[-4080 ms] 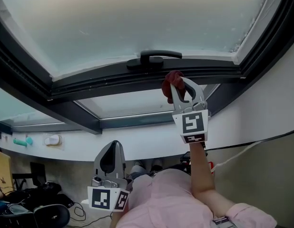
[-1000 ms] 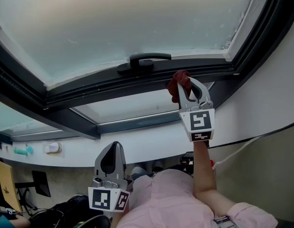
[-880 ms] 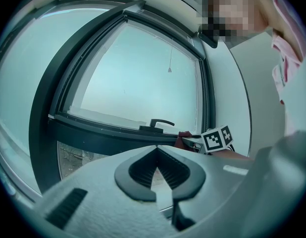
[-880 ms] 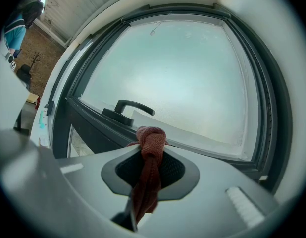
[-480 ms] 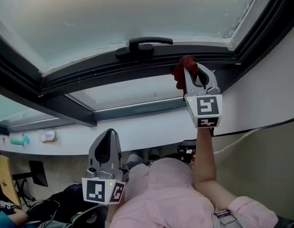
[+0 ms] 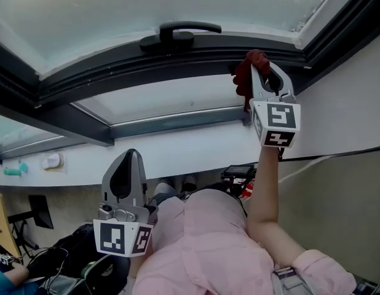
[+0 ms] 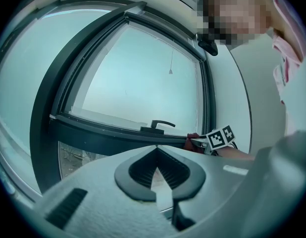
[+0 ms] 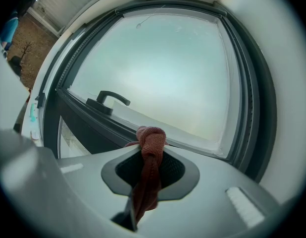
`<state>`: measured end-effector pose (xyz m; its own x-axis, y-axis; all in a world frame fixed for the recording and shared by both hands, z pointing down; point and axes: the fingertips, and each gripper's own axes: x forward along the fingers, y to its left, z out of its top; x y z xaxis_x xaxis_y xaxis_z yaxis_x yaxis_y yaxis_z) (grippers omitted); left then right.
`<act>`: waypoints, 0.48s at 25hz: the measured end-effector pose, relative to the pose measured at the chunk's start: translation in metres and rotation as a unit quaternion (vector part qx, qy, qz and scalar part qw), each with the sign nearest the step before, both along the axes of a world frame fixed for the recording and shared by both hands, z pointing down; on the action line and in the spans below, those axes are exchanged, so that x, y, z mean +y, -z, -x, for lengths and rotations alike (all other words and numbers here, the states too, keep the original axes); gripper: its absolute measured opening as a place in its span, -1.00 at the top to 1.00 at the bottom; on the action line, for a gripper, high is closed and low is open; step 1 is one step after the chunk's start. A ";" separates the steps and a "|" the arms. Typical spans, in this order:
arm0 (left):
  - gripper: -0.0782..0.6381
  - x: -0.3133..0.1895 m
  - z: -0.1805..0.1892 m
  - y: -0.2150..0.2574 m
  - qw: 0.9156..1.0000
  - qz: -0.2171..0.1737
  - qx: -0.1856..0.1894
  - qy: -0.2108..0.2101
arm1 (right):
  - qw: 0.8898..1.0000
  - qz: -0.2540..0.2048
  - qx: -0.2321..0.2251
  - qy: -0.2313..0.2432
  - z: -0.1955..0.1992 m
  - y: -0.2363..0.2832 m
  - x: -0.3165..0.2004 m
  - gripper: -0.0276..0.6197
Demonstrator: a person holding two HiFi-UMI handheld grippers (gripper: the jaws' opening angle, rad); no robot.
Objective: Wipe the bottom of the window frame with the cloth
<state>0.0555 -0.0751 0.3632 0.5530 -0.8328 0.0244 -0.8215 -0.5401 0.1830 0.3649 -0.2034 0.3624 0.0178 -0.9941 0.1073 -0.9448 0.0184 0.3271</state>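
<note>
The dark red cloth [image 6: 243, 78], bunched into a knot, is clamped between the closed jaws of the right gripper [image 6: 259, 72] and pressed against the bottom rail of the window frame [image 6: 116, 72], close to the frame's right-hand corner. Only the knot seems to touch the rail, so a stroke may leave strips unwiped. Friction could drag the cloth out of the pinch, and the hard jaw tips might then scrape the rail or catch the window handle [image 6: 178, 32]. The left gripper [image 6: 125, 180] hangs low, closed and empty.
</note>
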 end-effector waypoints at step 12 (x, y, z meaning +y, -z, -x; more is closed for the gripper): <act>0.79 0.002 -0.004 -0.005 1.000 0.010 -0.002 -0.012 | 0.999 0.009 0.001 -0.050 -0.047 0.000 0.005 0.72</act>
